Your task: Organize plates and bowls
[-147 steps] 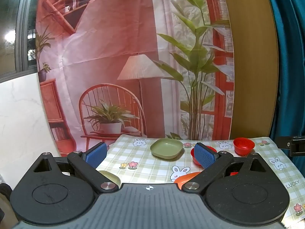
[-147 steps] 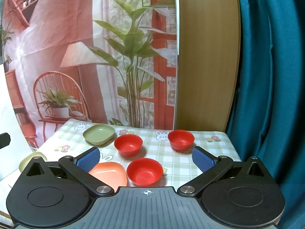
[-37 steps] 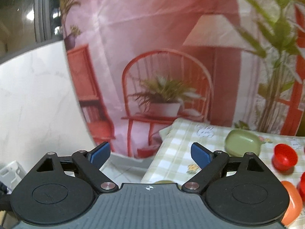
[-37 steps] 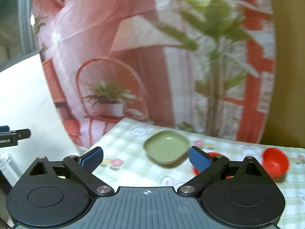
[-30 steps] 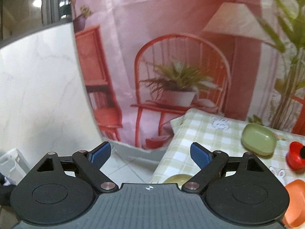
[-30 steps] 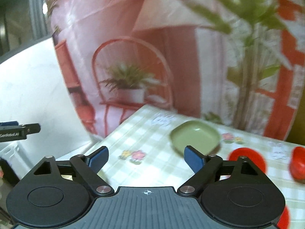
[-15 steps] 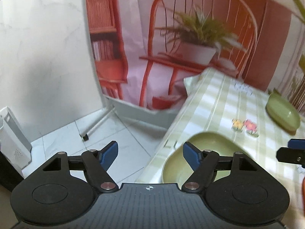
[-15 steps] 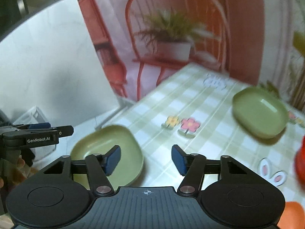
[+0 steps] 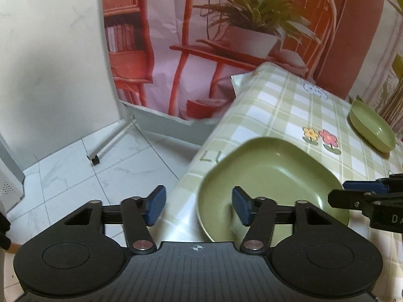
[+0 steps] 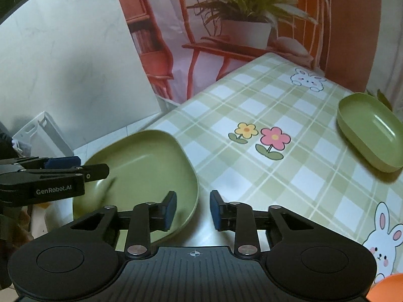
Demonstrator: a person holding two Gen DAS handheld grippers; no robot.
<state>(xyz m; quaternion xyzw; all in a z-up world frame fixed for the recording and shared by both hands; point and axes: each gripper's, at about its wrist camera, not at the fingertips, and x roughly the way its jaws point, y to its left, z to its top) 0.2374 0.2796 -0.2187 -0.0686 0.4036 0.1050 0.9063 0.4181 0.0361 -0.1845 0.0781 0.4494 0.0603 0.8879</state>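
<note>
A green plate (image 9: 272, 173) lies at the near left corner of the checked tablecloth (image 9: 284, 100); it also shows in the right wrist view (image 10: 146, 161). My left gripper (image 9: 197, 205) is open and straddles the plate's left rim, one finger outside, one over the plate. My right gripper (image 10: 192, 209) is open, narrower, and straddles the plate's right rim. Neither is closed on it. A second green plate (image 10: 370, 138) lies farther back on the cloth; it also shows in the left wrist view (image 9: 371, 130).
The table's left edge drops to a white tiled floor (image 9: 83, 173). A white panel on a wheeled stand (image 9: 50, 63) stands left of it. A printed backdrop (image 9: 226, 37) hangs behind. An orange plate's edge (image 10: 388, 289) shows at the lower right.
Both grippers have come down and forward to the near green plate, one at each side rim. The right gripper's jaws have narrowed. The plate has not moved.
</note>
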